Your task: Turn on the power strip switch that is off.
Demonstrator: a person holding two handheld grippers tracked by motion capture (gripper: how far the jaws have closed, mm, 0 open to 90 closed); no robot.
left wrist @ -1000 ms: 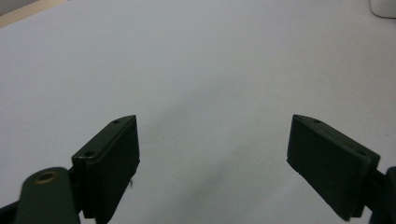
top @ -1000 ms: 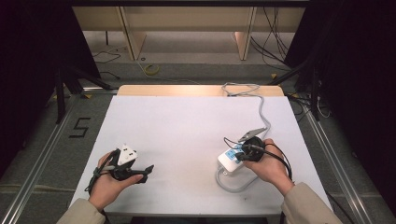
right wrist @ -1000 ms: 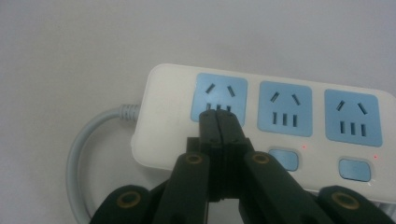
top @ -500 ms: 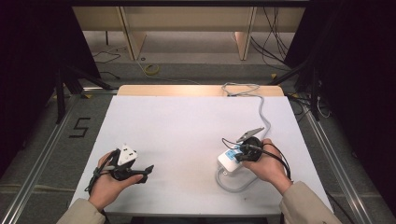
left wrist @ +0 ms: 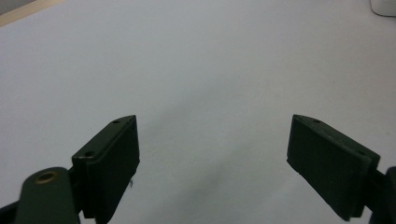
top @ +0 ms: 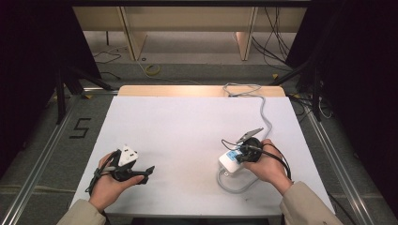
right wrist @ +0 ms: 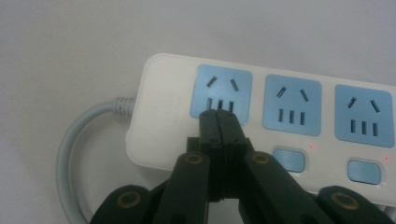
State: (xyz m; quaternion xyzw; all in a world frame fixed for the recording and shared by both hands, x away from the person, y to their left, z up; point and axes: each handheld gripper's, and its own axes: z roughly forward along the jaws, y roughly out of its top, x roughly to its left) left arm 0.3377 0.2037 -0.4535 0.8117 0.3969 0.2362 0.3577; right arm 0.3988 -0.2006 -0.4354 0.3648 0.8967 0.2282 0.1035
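A white power strip (right wrist: 161, 121) with blue sockets and blue switches lies flat at the front right of the white table (top: 187, 126). My right gripper (right wrist: 218, 115) is shut with nothing between its jaws, and its tips rest at the lower slots of the end socket (right wrist: 223, 88) nearest the cable. In the high view the right gripper (top: 238, 156) sits in a hand, over the strip (top: 228, 163). My left gripper (top: 141, 172) is held at the front left. Its jaws stand wide open over bare table, as the left gripper view (left wrist: 212, 156) shows.
The strip's grey cable (top: 264, 110) loops in front of the strip, then runs up the right side of the table and off its far edge. A wooden strip (top: 197, 90) borders that edge. Cables and table legs stand on the floor beyond.
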